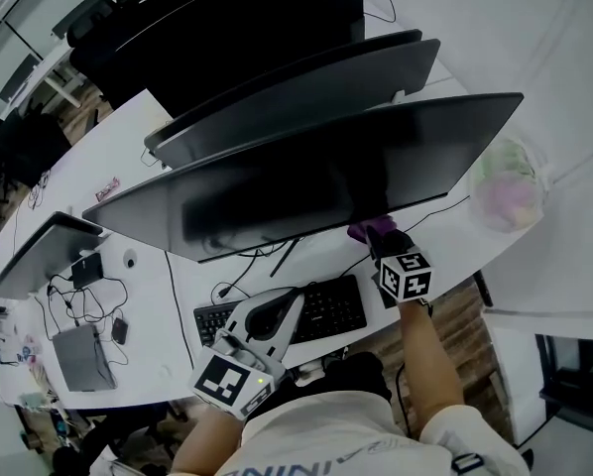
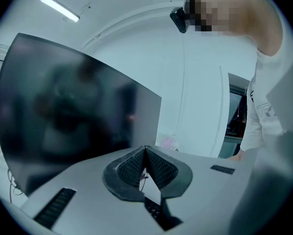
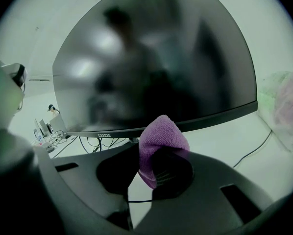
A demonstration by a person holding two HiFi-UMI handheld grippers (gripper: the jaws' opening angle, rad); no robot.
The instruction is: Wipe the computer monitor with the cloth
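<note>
Right gripper [image 1: 377, 238] pinching folded purple fleecy cloth [image 3: 162, 137] between its jaws, cloth sticking out past the tips. Cloth sits up at the bottom edge of the wide curved black computer monitor [image 1: 316, 172], right of the stand; whether it touches the bezel is unclear. Left gripper [image 2: 145, 154] pressed together, nothing in it, held low over the black keyboard [image 1: 326, 310] on the white surface [image 1: 168, 271], well apart from the cloth
</note>
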